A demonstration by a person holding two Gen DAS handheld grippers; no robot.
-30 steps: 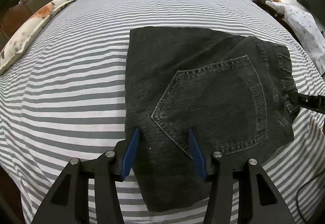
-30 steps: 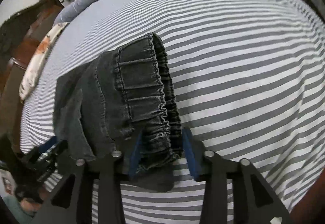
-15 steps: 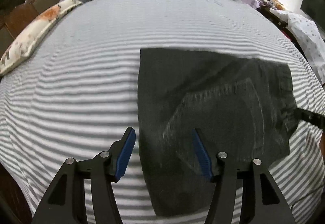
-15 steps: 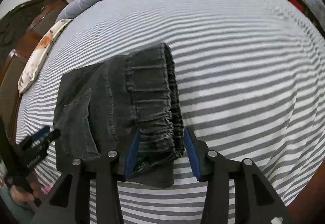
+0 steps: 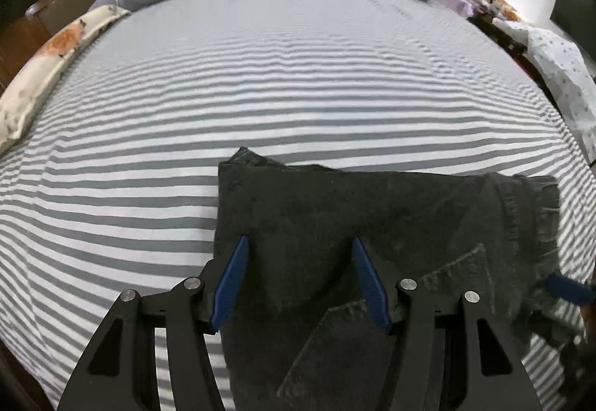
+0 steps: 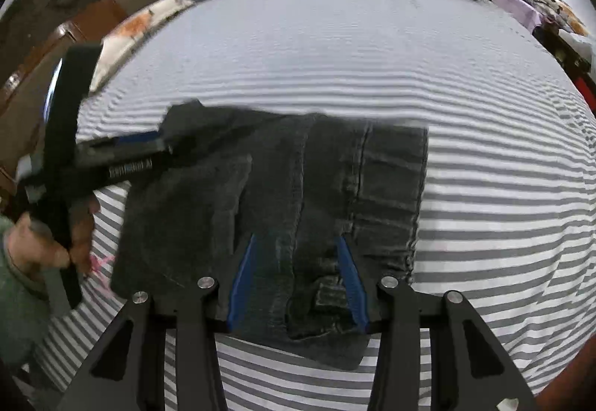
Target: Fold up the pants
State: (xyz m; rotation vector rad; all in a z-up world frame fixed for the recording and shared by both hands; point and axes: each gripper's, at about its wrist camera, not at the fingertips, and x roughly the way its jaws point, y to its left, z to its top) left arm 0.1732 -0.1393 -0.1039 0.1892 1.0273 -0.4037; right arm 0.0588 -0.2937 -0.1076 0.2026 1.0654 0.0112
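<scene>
Folded dark pants (image 5: 372, 225) hang above the striped bed (image 5: 186, 150), held by 2 tools. The left tool (image 5: 298, 280) grips the fold at 9 o'clock of the pants; the right tool (image 6: 294, 277) is clamped on the gathered waistband (image 6: 387, 187) at 3 o'clock.

Hidden and blurred spots

My left view cuts the pants (image 5: 372, 210) at six o'clock; the right gripper (image 5: 568, 290) blurs at four. I can't read the lettering on the left gripper (image 6: 126, 150).
</scene>
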